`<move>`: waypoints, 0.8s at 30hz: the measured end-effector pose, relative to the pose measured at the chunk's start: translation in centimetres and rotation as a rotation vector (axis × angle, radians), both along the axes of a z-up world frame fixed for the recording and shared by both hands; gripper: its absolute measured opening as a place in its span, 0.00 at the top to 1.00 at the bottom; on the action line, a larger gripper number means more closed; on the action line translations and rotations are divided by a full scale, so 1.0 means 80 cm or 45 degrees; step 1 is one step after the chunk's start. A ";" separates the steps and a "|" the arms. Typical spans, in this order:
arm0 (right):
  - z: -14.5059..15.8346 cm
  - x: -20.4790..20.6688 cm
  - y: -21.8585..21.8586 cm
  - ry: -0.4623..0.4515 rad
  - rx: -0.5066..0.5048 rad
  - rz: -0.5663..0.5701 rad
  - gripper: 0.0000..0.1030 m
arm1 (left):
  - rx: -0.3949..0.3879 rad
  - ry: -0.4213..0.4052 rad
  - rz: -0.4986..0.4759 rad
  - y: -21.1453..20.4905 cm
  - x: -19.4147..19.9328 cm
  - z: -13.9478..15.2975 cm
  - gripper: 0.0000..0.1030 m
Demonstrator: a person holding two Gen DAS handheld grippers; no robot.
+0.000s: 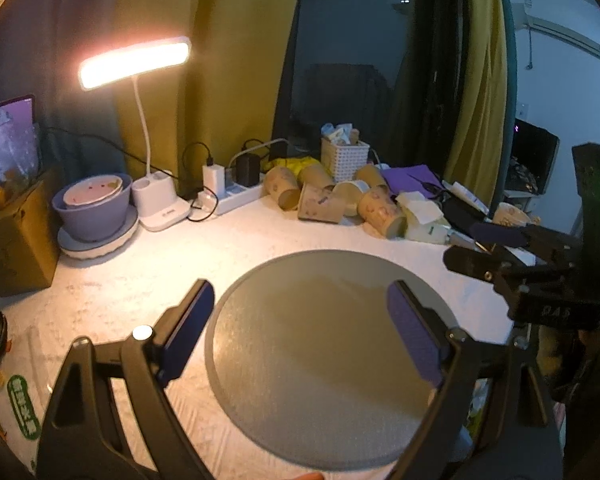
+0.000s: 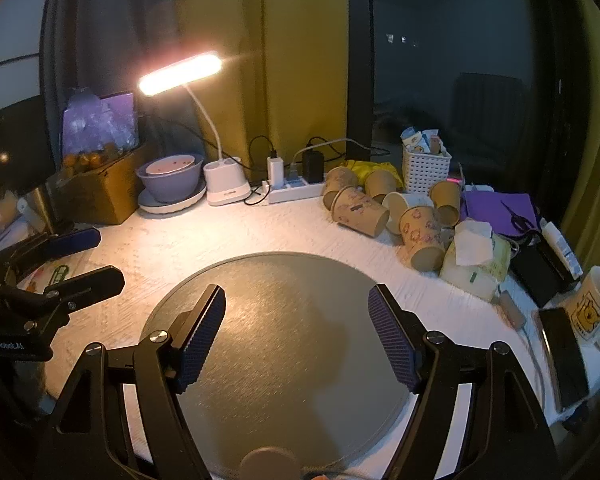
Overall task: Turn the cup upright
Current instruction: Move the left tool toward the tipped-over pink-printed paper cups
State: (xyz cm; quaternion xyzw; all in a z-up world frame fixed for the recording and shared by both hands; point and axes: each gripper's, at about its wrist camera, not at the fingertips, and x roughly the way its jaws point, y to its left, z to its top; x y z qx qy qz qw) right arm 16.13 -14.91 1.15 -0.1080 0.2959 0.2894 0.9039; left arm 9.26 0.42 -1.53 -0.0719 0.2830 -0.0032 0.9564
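Note:
Several brown paper cups lie on their sides in a pile at the back of the white table; they also show in the right wrist view. A round grey mat lies in front, also seen in the right wrist view. My left gripper is open and empty above the mat. My right gripper is open and empty above the mat; it also shows at the right edge of the left wrist view. The left gripper's fingers show at the left of the right wrist view.
A lit desk lamp, a purple bowl on a plate, a power strip, a white basket, a tissue pack, a Pooh mug, a phone and a cardboard box ring the table.

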 end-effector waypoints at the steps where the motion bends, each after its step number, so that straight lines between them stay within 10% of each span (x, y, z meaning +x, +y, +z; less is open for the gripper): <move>1: 0.001 0.005 -0.002 0.000 0.000 -0.004 0.25 | 0.002 0.005 0.000 0.002 0.005 0.000 0.14; 24: -0.007 0.158 -0.009 0.041 -0.007 -0.068 0.25 | -0.001 0.133 0.010 0.031 0.195 -0.017 0.14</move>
